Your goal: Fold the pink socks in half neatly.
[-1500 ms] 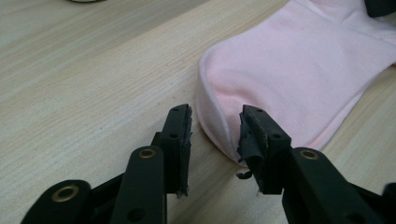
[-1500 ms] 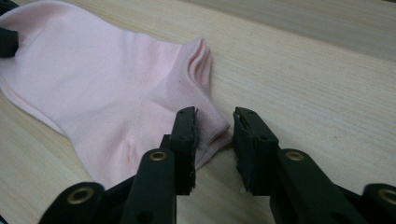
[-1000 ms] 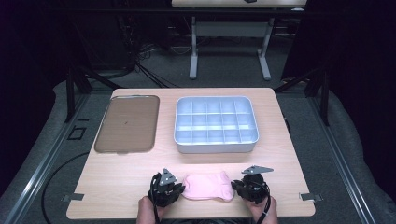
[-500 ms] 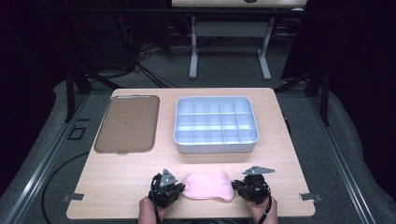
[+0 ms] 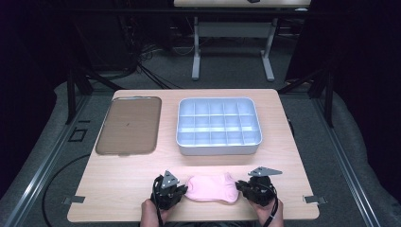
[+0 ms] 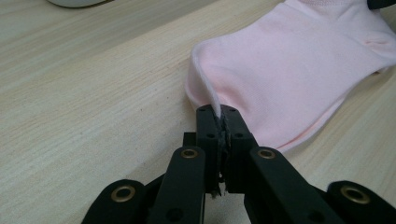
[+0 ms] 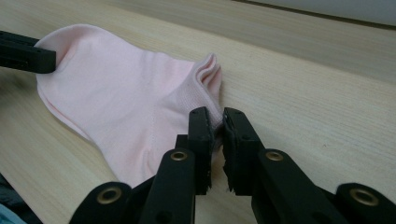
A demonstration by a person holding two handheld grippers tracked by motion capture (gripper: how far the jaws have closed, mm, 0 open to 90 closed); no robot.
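The left tool (image 6: 223, 116) has its jaws pressed together on a thin fold at one end of the pink sock (image 6: 299, 65), the fabric rising into the pinch as a small ridge. The right tool (image 7: 215, 122) is clamped on the edge of the sock's (image 7: 130, 107) other end, where the cloth bunches into little folds just beyond the jaws. In the high view the left tool (image 5: 182, 190) and the right tool (image 5: 242, 187) face each other across the sock (image 5: 211, 187), which lies flat between them on the desk (image 5: 123, 184), near its front edge and roughly at mid-width. The person's hands come in from below, one behind each tool. Farther back on the desk, well apart from the sock, stands a white tray (image 5: 218, 147) divided into many compartments, and to its left lies a flat brown lid (image 5: 127, 125). Beyond the desk are a dark floor and the legs of another table (image 5: 231, 42).
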